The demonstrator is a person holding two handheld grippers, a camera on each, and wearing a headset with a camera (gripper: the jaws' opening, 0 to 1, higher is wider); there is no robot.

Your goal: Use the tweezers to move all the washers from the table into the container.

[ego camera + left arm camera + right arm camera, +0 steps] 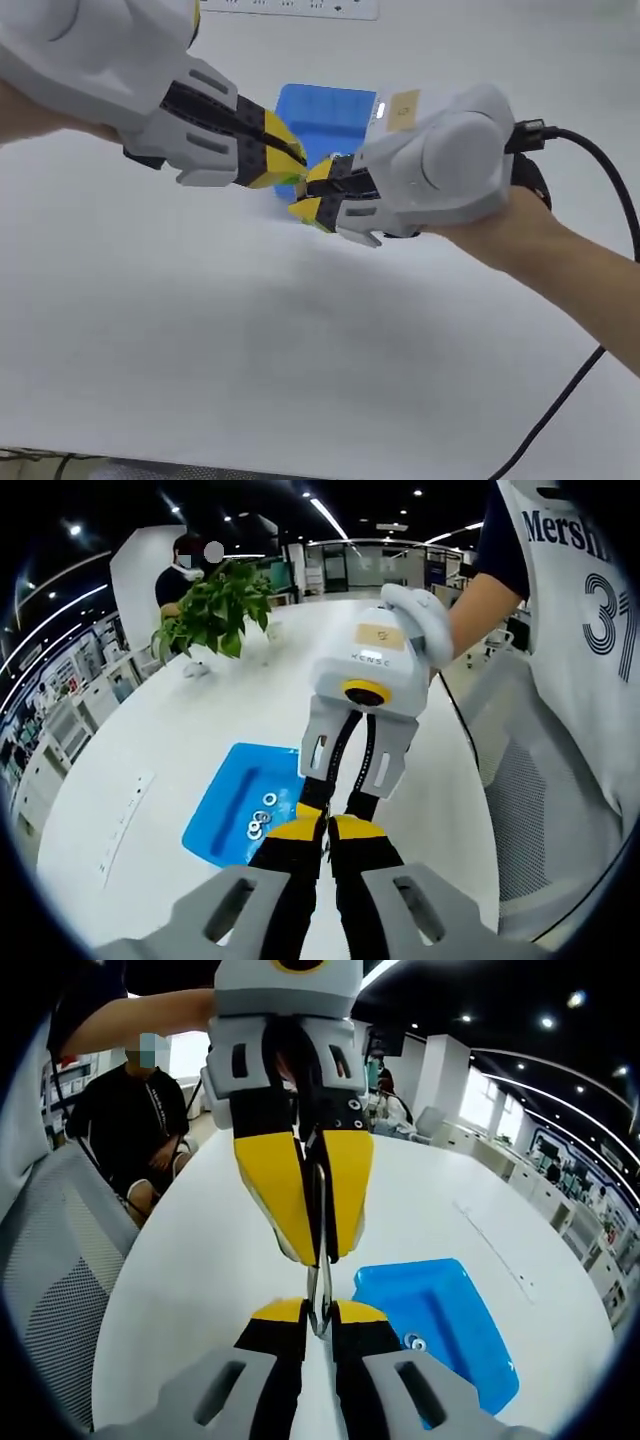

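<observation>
closest in, from the right gripper view: the right gripper [318, 1312] has its 2 yellow-tipped jaws clenched on a thin metal strip, which i take to be the tweezers [319, 1295]. the left gripper [318, 1252] comes in nose to nose from the opposite side. its jaws are pinched on the same strip a bit further along, so both have hold of the 1 tool. the left gripper view agrees, with its own jaws pressed together and barely a gap between them.

from the head view the 2 grippers meet tip to tip just above the white table [250, 350], right at the front edge of the blue container [225, 820].

the washers [258, 822] i can make out are lying inside the container, about 4 of them in a loose cluster, and the right gripper view catches 1 near a corner.

my read is that this is a handover or regrip of the tweezers, not a pick. next, 1 gripper has to let go cleanly while the other keeps a firm pinch, without the tool twisting or slipping out. then the tips need to point down at the table for whatever is left to collect.

way out back there's a leafy plant [215, 605].
</observation>
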